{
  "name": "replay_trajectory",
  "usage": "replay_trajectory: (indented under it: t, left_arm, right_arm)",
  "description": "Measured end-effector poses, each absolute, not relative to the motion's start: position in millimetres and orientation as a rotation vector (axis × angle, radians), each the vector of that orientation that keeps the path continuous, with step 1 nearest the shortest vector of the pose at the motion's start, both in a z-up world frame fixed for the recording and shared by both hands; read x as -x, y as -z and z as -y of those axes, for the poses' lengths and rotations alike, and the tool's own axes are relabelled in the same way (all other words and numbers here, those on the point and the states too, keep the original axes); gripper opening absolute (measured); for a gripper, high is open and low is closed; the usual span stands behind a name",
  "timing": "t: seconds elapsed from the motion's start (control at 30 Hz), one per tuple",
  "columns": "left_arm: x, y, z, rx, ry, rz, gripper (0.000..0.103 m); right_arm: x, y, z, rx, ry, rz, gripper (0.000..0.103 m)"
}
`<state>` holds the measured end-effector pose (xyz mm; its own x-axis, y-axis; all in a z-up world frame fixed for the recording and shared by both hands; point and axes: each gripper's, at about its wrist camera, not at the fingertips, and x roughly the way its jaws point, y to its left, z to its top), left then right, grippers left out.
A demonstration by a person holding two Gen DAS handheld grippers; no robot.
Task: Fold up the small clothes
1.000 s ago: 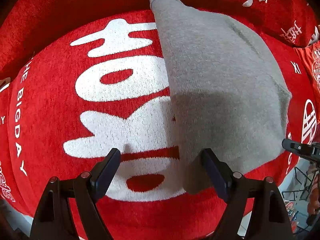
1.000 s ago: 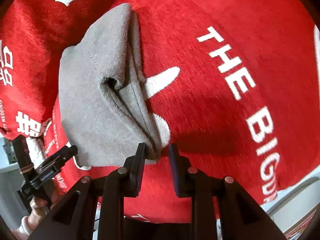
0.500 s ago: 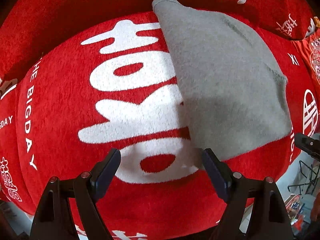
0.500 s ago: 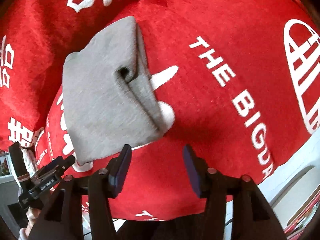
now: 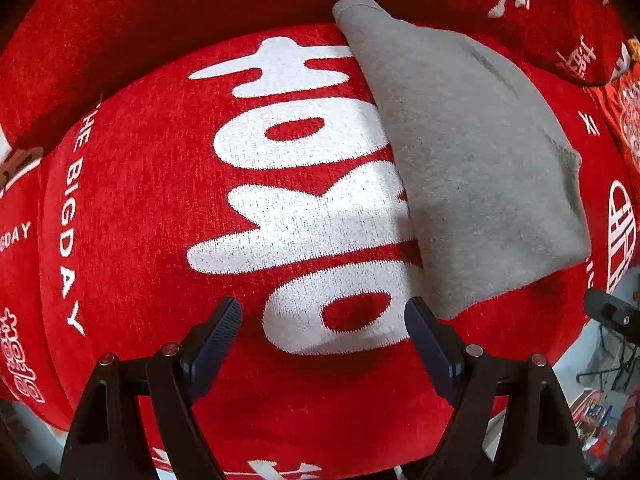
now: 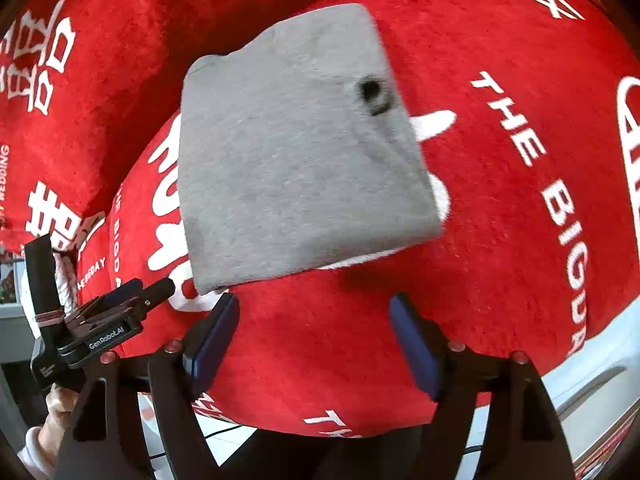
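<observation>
A small grey garment (image 5: 472, 160) lies folded flat into a rough rectangle on a red cushion (image 5: 160, 208) with large white lettering. In the right wrist view the same grey garment (image 6: 296, 148) fills the upper middle, with a small dark hole near its right edge. My left gripper (image 5: 323, 330) stands open above the white lettering, its right finger close to the garment's near corner, nothing between the jaws. My right gripper (image 6: 314, 332) hangs just in front of the garment's near edge; its jaws are opening and hold nothing. The left gripper (image 6: 120, 312) also shows at the lower left there.
More red cushions (image 6: 60, 92) with white characters lie behind and beside this one. The cushion's front edge drops off to a pale floor (image 6: 600, 380) at the lower right. A person's hand (image 6: 52, 408) holds the left gripper's handle at the lower left of the right wrist view.
My right gripper has let go of the garment's folded edge and pulled back and up. The fold has dropped flat. The left gripper has drifted away from the garment, still open.
</observation>
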<state>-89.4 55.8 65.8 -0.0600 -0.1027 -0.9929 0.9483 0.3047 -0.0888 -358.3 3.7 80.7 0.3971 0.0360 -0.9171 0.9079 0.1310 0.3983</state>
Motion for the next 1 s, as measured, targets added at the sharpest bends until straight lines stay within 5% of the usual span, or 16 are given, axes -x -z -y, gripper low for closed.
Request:
replay_trajectory:
  t: [0.03,0.07,1.0]
  left_arm:
    - [89.2,-65.5,-55.9,-0.853,1.068,-1.342,0.102]
    - [87.7,-65.3,-55.9,-0.834,1.06,-1.357,0.103]
    - [85.5,-63.5,53.1,-0.745,0.96,-1.401,0.103]
  right_arm:
    - [355.8,-80.7,-2.5,-1.278,0.794,-0.977,0.08]
    - [353.7,-80.7,-0.3,-1.274,0.783,-0.98,0.08]
    - [396.5,-41.3,166.0,-1.369,0.666,-0.916,0.082]
